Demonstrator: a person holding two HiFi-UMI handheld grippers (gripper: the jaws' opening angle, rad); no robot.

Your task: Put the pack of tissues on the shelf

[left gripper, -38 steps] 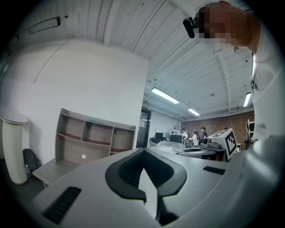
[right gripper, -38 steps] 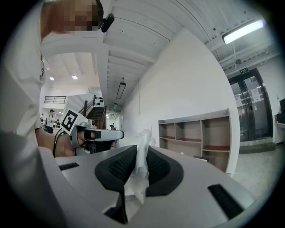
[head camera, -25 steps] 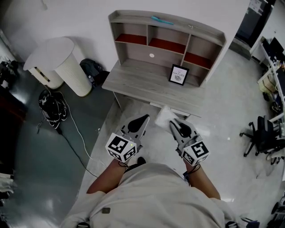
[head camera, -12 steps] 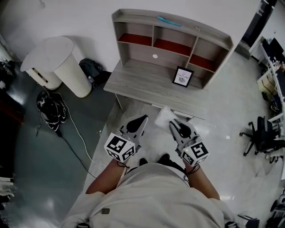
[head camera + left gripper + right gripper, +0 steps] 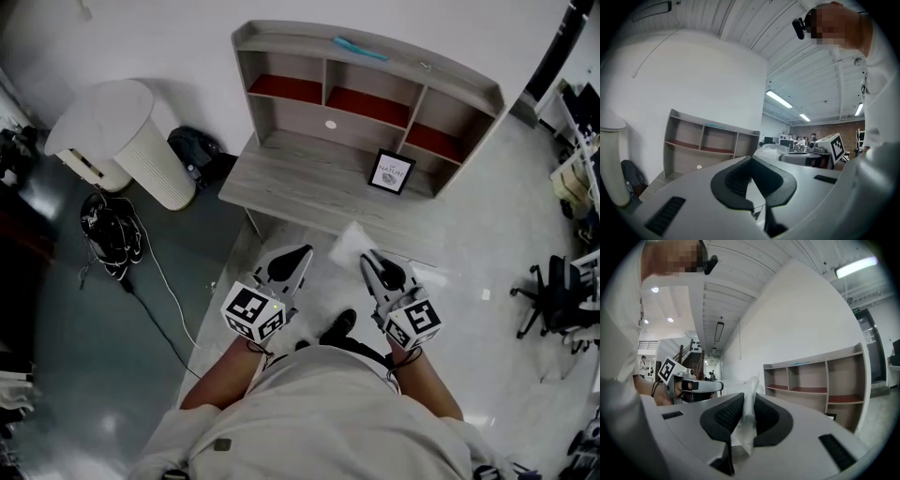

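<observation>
The pack of tissues (image 5: 353, 245) is a white plastic-wrapped pack, held in the air just in front of the desk edge. My right gripper (image 5: 367, 259) is shut on its near edge; in the right gripper view the wrap (image 5: 751, 383) stands pinched between the dark pads (image 5: 727, 416). The left gripper (image 5: 302, 251) hovers beside it to the left, jaws shut with nothing in them. The grey shelf (image 5: 366, 80) with three red-floored compartments stands on the desk (image 5: 300, 183) ahead, also seen as the shelf (image 5: 815, 380) and the shelf (image 5: 710, 140).
A framed picture (image 5: 391, 172) leans on the desk at the right compartment. A teal item (image 5: 361, 48) lies on the shelf top. A white basket (image 5: 141, 141), a black bag (image 5: 195, 150) and a cable (image 5: 155, 281) are to the left. An office chair (image 5: 558, 300) stands at the right.
The desk and shelf have shifted slightly right and nearer in the head view, and a shoe now shows below the grippers. Both grippers keep their pose; the pack stays gripped.
</observation>
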